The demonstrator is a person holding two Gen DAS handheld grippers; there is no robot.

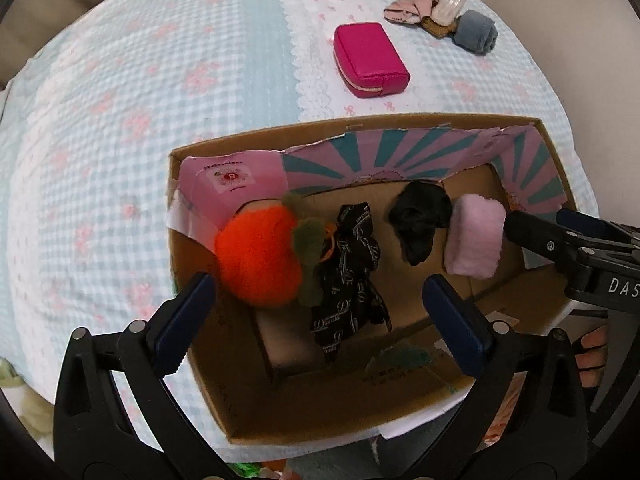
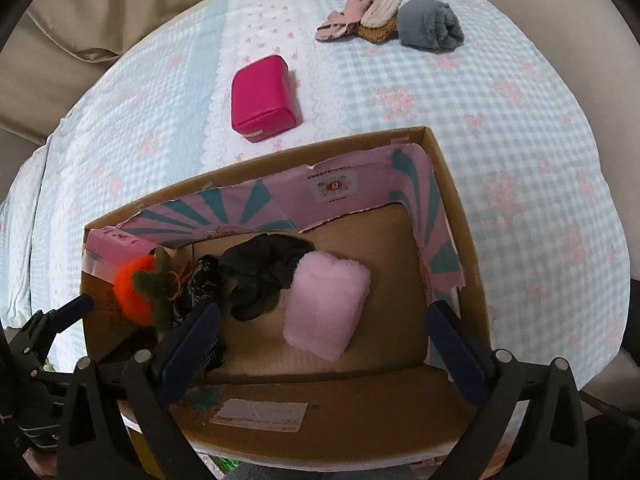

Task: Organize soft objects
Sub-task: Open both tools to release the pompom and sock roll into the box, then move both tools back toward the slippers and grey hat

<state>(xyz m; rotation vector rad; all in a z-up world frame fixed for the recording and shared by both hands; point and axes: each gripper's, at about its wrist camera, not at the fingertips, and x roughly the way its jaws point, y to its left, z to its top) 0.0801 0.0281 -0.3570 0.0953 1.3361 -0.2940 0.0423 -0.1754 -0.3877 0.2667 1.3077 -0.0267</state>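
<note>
An open cardboard box [image 1: 400,402] [image 2: 466,216] sits on the bed. Inside lie an orange plush fruit [image 1: 256,254] [image 2: 134,290], a black patterned cloth [image 1: 352,276] [image 2: 200,284], a black scrunchie [image 1: 420,216] [image 2: 260,274] and a folded pink towel [image 1: 474,236] [image 2: 326,304]. My left gripper [image 1: 320,320] hangs open above the plush and patterned cloth, touching nothing. My right gripper [image 2: 324,340] stands open over the pink towel, its pads off it. On the bed beyond the box lie a magenta pouch [image 1: 370,58] [image 2: 262,98], a rolled grey towel [image 1: 476,32] [image 2: 430,24] and pink socks [image 1: 408,8] [image 2: 344,20].
A fuzzy slipper [image 2: 382,10] lies between the socks and the grey towel. The bed has a blue-and-white checked cover [image 1: 120,140] [image 2: 540,140] with beige cushions [image 2: 100,12] behind it. The other gripper shows at the right edge [image 1: 560,244] of the left wrist view.
</note>
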